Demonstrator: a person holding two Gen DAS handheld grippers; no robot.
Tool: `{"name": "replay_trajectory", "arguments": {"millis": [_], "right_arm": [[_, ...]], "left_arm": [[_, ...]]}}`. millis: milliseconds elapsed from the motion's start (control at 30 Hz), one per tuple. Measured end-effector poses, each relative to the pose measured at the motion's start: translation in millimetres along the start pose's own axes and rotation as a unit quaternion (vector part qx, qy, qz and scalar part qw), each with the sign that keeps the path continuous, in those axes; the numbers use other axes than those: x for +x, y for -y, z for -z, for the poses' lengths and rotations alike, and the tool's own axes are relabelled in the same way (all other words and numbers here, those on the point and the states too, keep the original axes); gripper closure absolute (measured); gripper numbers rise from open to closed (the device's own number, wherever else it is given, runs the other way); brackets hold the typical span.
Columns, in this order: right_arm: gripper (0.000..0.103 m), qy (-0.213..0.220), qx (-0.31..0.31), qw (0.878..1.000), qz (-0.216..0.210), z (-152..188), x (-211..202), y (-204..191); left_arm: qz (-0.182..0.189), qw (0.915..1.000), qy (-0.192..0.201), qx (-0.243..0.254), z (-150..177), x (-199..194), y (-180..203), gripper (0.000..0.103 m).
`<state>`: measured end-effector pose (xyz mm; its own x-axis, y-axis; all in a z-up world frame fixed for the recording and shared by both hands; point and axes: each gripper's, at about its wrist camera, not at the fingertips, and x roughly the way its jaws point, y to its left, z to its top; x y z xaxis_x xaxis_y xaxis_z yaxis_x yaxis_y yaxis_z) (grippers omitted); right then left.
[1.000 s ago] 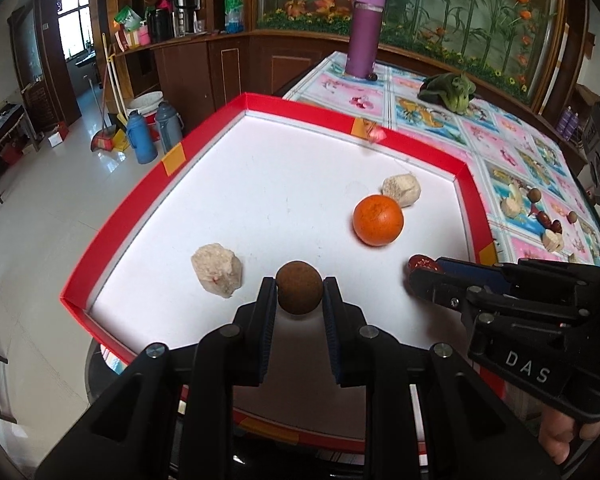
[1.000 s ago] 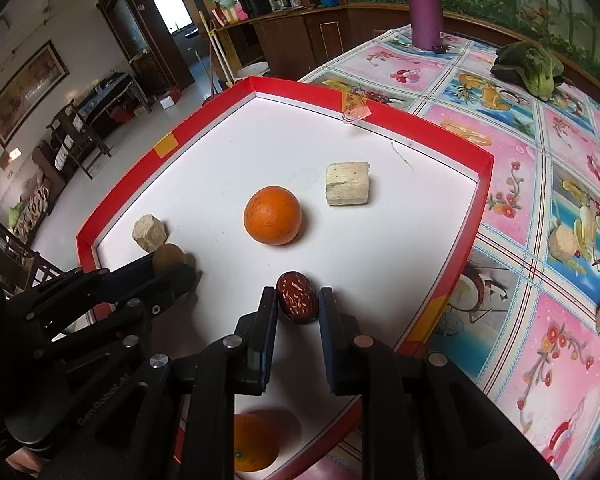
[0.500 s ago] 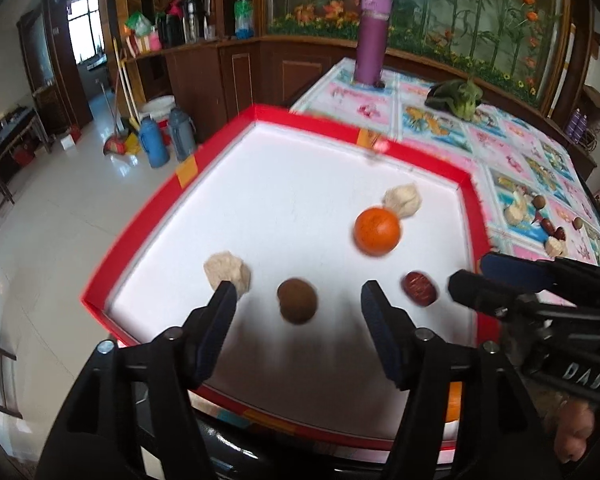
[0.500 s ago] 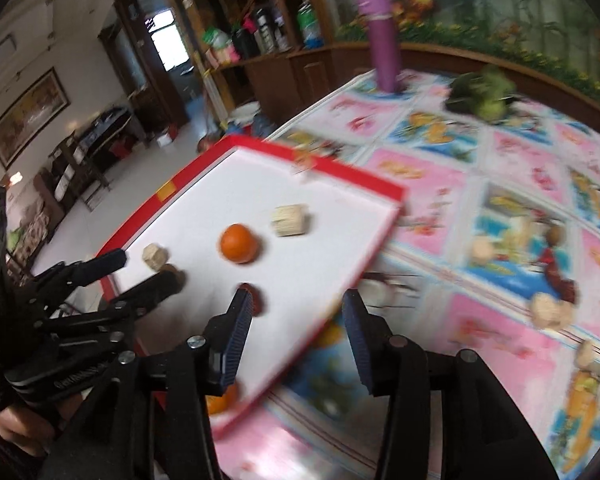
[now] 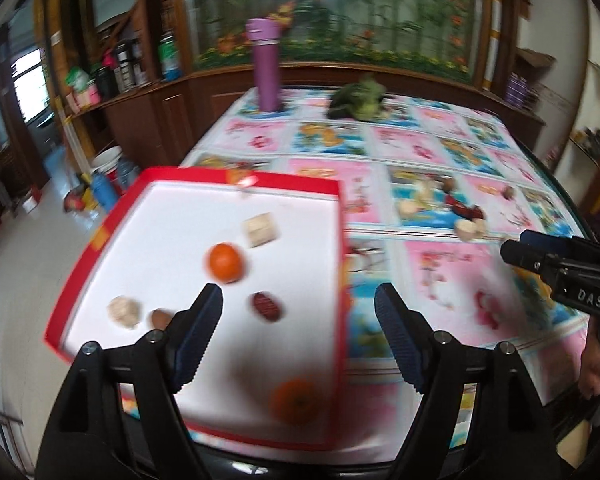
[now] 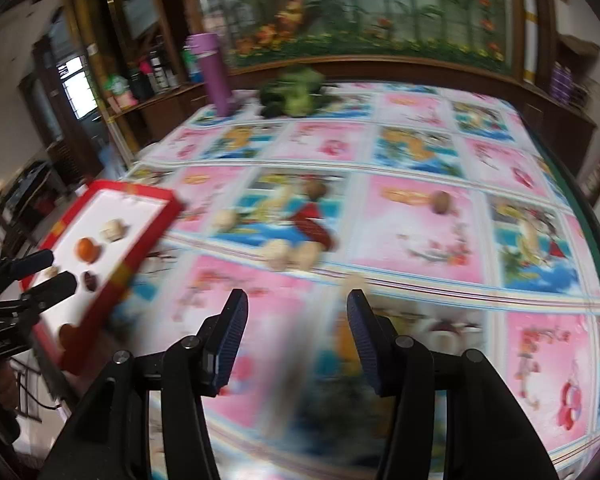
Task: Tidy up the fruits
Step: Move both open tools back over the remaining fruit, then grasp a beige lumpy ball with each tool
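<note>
left gripper (image 5: 298,312): jaws opening, nothing between, above red tray (image 5: 342,264) near edge | red date (image 5: 266,306) lies in tray just beyond it | right gripper (image 6: 296,320): opening, empty, over desk (image 6: 420,216), loose fruits (image 6: 296,256) beyond

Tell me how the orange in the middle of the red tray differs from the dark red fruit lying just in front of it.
The orange is bright orange and round; the dark red fruit is deep maroon and oval. The orange is clearly the bigger of the two. The orange sits nearer the pale block, while the dark red fruit lies closer to the left gripper, whose jaws are opening with nothing between them. Both rest loose on the white floor of the red tray, apart from each other.
</note>
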<state>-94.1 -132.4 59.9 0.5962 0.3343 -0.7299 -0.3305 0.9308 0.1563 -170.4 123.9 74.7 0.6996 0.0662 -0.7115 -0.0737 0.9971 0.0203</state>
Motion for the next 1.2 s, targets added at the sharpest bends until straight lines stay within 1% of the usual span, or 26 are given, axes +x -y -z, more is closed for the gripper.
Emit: {"name": "replay_trajectory", "arguments": {"millis": [67,133,267,333,400,433,500,567,633,700,800,833,967,1000,1033,1100,1200], "right_arm": [[0.052,-0.006,0.011,1.0,0.005,-2.5,7.0,13.4],[0.052,-0.014,0.019,1.0,0.001,-5.2,14.8,22.3],[0.052,-0.032,0.013,0.999,-0.007,-9.0,28.9,24.5],[0.053,-0.035,0.006,0.999,-0.008,-10.6,34.3,22.1],[0.061,-0.041,0.001,0.999,-0.008,-11.1,40.1,20.8],[0.069,-0.044,0.0,0.999,-0.008,-11.3,43.5,20.9],[0.073,-0.04,-0.006,0.999,0.002,-10.9,46.9,21.0],[0.082,-0.036,-0.009,0.999,0.005,-10.6,47.0,22.6],[0.085,-0.031,-0.004,1.0,0.0,-9.9,45.5,26.3],[0.086,-0.023,0.005,1.0,-0.009,-8.5,43.9,31.0],[0.087,-0.017,0.014,1.0,-0.01,-9.0,42.9,36.7],[0.092,-0.014,0.021,1.0,-0.015,-9.6,42.0,39.0],[0.092,-0.018,0.049,0.998,-0.033,-10.6,42.0,48.4],[0.092,-0.019,0.052,0.998,-0.036,-10.9,41.8,49.5],[0.092,-0.02,0.052,0.998,-0.035,-10.9,41.2,49.2],[0.092,-0.026,0.05,0.997,-0.045,-10.1,39.7,48.6],[0.09,-0.032,0.041,0.996,-0.066,-8.5,35.8,46.5]], "left_arm": [[0.016,0.9997,-0.007,0.016,-6.5,4.8,16.1,0.024],[0.035,0.9988,-0.015,0.03,-15.6,12.8,33.5,0.024],[0.047,0.9967,-0.024,0.061,-34.3,29.3,63.6,0.024],[0.045,0.9958,-0.032,0.073,-39.7,37.5,74.8,0.024],[0.051,0.9948,-0.042,0.077,-42.3,45.4,83.0,0.024],[0.055,0.9942,-0.048,0.079,-42.5,50.1,87.0,0.024],[0.057,0.9933,-0.059,0.082,-41.8,58.1,92.8,0.024],[0.061,0.9923,-0.065,0.086,-41.7,63.8,97.2,0.024],[0.063,0.9917,-0.067,0.09,-42.8,69.8,100.3,0.024],[0.068,0.9909,-0.072,0.091,-44.5,76.5,103.6,0.024],[0.089,0.989,-0.075,0.091,-47.0,83.8,110.8,0.024],[0.093,0.9882,-0.076,0.095,-47.3,86.1,114.0,0.024],[0.101,0.9849,-0.086,0.111,-47.9,99.8,130.2,0.024],[0.101,0.9843,-0.089,0.114,-48.4,104.0,133.4,0.026],[0.102,0.9835,-0.092,0.118,-49.1,108.7,137.1,0.031],[0.108,0.9814,-0.102,0.122,-50.4,118.1,142.6,0.037],[0.112,0.9798,-0.113,0.122,-50.8,126.7,146.3,0.038]]}}
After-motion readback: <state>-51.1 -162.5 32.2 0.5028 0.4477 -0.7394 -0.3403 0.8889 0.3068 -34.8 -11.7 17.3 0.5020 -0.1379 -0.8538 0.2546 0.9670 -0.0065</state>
